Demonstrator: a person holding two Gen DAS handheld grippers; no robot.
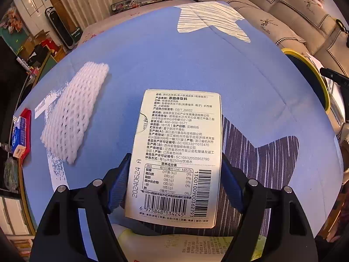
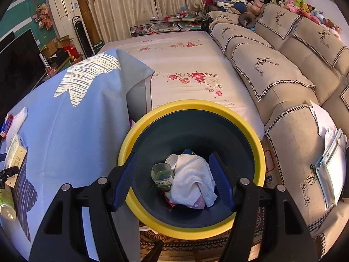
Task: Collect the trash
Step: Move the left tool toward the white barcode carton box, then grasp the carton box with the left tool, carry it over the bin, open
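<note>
A home living room: a beige sofa [image 2: 272, 69] with plush toys [image 2: 305, 6], curtains [image 2: 130, 4], a television [image 2: 17, 65].

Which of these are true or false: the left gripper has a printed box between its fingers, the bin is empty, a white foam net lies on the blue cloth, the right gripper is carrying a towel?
1. The left gripper has a printed box between its fingers. True.
2. The bin is empty. False: it holds a white towel and a plastic bottle.
3. A white foam net lies on the blue cloth. True.
4. The right gripper is carrying a towel. False: it holds nothing above the bin.
</note>
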